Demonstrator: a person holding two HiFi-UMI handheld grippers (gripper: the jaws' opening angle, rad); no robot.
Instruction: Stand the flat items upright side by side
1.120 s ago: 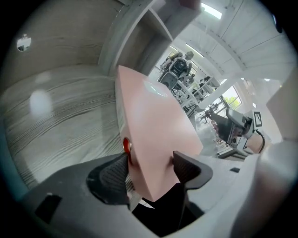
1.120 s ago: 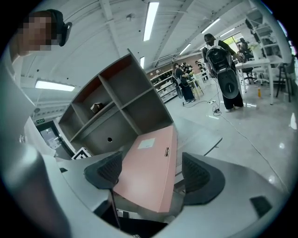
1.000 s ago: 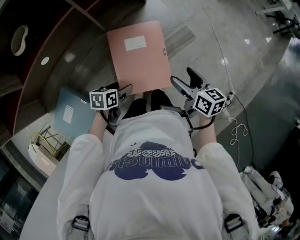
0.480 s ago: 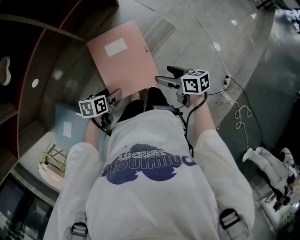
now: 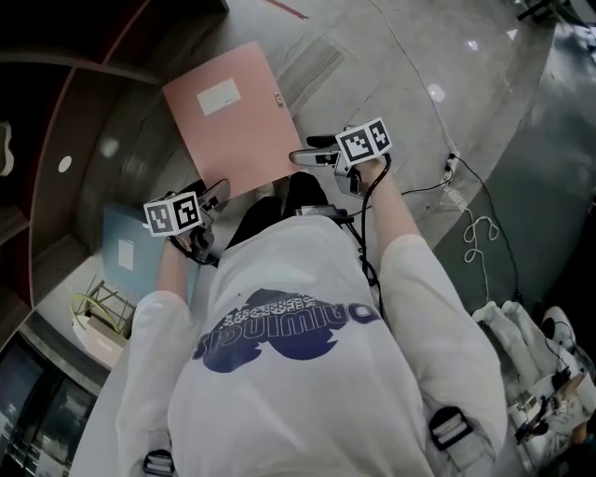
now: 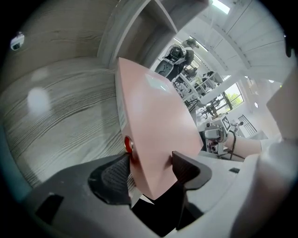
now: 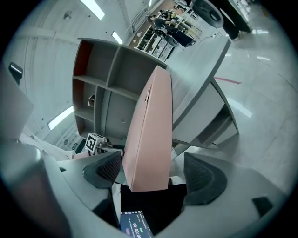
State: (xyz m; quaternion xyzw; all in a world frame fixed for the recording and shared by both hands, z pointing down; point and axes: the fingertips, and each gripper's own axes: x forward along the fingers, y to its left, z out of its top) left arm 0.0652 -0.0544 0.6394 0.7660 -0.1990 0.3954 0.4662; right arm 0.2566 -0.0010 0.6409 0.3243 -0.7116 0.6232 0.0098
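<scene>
Pink folder (image 5: 228,116) pinched at its edge by left hand-held gripper (image 6: 151,163).

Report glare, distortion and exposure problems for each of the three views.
Head view: white glare spots on the polished floor, while the shelf unit at top left sinks into shadow. Left gripper view: fisheye curving with black corners, and the windows are blown out, though the pink folder stays sharp. Right gripper view: the same black corners, the shelf unit's straight edges bowed, and the ceiling lights burnt to white streaks.
</scene>
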